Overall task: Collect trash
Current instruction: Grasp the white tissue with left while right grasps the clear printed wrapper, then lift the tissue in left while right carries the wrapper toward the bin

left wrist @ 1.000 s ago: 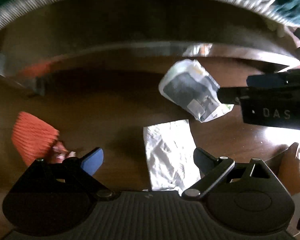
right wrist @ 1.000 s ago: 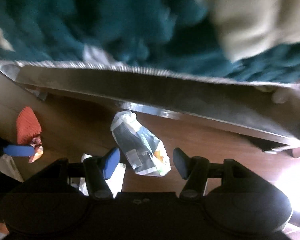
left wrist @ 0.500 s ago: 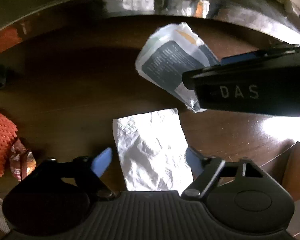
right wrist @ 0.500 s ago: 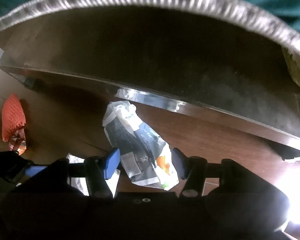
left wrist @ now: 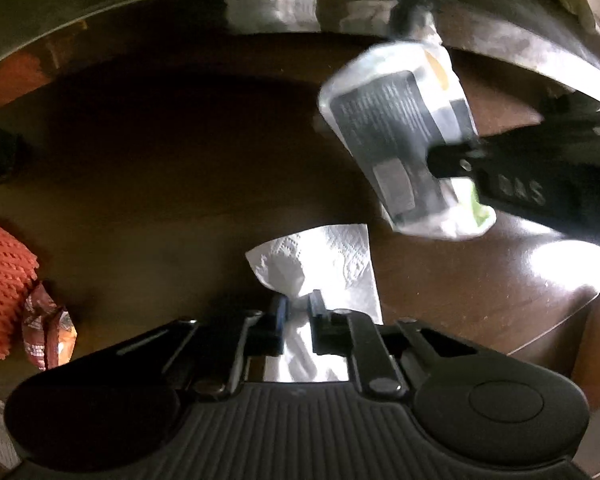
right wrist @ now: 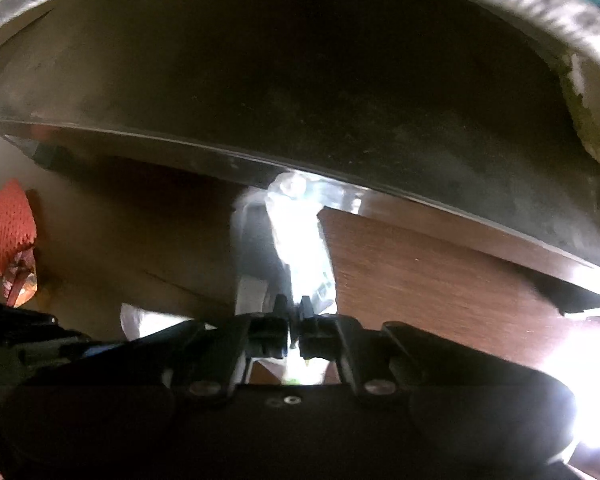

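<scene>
My left gripper (left wrist: 298, 308) is shut on a white paper napkin (left wrist: 328, 256), which is bunched up between the fingers on the dark wooden table (left wrist: 160, 184). My right gripper (right wrist: 295, 312) is shut on a crumpled white and dark plastic wrapper (right wrist: 300, 240). In the left wrist view that wrapper (left wrist: 404, 140) hangs lifted off the table at the upper right, held by the right gripper's black fingers (left wrist: 456, 164). An orange mesh net (left wrist: 0, 280) and a small brown snack wrapper (left wrist: 46, 332) lie at the far left.
A large metal tray wall (right wrist: 300, 80) with a crimped rim curves across the back, close behind both grippers. The orange net (right wrist: 12, 232) and the snack wrapper (right wrist: 20, 280) also show at the left of the right wrist view. Bright glare covers the table at right.
Both grippers have gone from open to shut: the left has pinched and bunched the napkin, the right has closed on the plastic wrapper and raised it.
</scene>
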Available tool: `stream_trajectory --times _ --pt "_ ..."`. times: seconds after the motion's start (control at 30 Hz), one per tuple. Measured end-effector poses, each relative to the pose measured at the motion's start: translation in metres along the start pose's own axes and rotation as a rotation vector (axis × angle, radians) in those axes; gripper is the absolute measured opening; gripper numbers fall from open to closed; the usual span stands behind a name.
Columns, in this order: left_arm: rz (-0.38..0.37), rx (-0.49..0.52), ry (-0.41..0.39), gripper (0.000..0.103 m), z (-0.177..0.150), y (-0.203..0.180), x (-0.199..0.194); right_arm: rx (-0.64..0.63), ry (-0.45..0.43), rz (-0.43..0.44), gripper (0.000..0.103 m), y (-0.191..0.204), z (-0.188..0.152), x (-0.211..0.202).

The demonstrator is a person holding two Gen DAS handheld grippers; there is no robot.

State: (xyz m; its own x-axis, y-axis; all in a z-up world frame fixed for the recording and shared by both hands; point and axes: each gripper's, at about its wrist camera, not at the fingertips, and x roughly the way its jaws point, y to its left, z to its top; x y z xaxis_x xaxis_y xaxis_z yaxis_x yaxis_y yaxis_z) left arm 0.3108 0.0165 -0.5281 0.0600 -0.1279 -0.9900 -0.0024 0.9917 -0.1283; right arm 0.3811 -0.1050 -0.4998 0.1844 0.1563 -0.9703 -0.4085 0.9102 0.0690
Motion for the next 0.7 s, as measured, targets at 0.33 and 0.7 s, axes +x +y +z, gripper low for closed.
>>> stream_trajectory --times 0.33,0.7 --pt "-0.006 0.021 -0.043 0.007 0.003 -0.006 -0.043 0.082 0.034 -0.016 0.001 -0.002 -0.008 -0.055" --pt "-0.028 0.022 -0.142 0.006 -0.010 -0.027 -0.160 0.180 -0.018 -0.059 0.001 -0.010 -0.040 -0.187"
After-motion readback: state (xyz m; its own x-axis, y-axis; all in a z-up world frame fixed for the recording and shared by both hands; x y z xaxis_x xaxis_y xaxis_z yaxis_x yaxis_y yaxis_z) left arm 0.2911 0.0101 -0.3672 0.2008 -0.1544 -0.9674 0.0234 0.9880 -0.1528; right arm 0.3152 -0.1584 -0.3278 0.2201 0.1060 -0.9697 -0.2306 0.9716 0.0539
